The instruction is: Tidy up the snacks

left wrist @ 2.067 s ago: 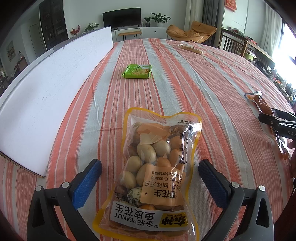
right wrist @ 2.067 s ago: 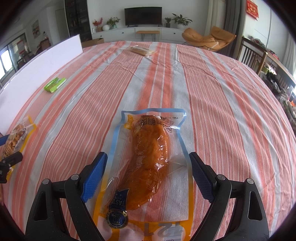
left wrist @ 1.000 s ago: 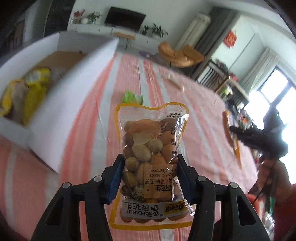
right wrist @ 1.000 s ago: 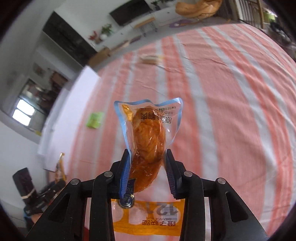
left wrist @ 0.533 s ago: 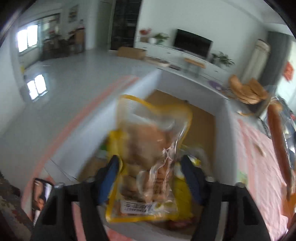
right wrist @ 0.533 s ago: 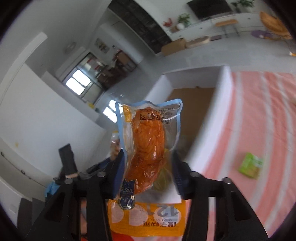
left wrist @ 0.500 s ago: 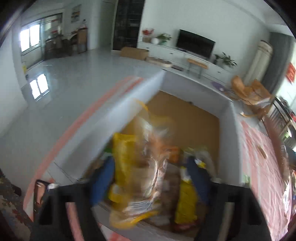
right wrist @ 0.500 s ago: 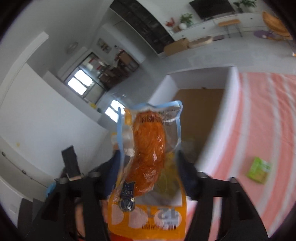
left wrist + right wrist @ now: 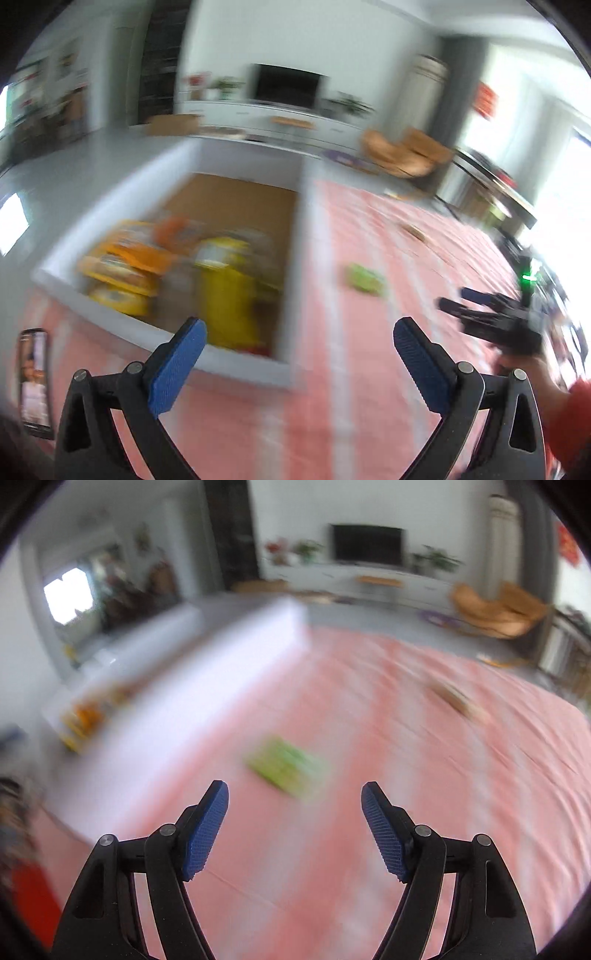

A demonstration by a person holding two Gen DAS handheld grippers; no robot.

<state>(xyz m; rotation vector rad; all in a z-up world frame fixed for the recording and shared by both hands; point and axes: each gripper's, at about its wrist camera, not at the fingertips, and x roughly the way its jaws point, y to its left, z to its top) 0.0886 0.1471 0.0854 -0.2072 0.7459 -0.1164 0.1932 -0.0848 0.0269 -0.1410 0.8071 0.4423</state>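
Both tools are empty and spread wide. The left tool (image 9: 295, 345) hangs above the near corner of the white open-topped cardboard box (image 9: 295, 266); the right tool (image 9: 294, 823) hangs over the worktop with its red-and-white striped cloth (image 9: 461, 812).

The coming move likely turns on the flat green rectangular snack packet (image 9: 288, 766). In the right wrist view it lies on the cloth just ahead of the right tool and slightly left of its centre line, a little out from the box's long white wall (image 9: 177, 716). Its long axis runs slantwise, from far-left to near-right, so I judge the tool would need a twist to close across the short side. Blur hides any print, so which end faces the box I cannot tell.

From the left tool the same packet (image 9: 365, 280) lies farther off, beyond the box wall and to the right; the right tool (image 9: 491, 323) appears nearer to it.

Farther from the box lies a blurred brownish wrapped snack (image 9: 454, 699), slanting similarly.

Inside the box, yellow and orange snack bags (image 9: 177, 266) are heaped at the near end.
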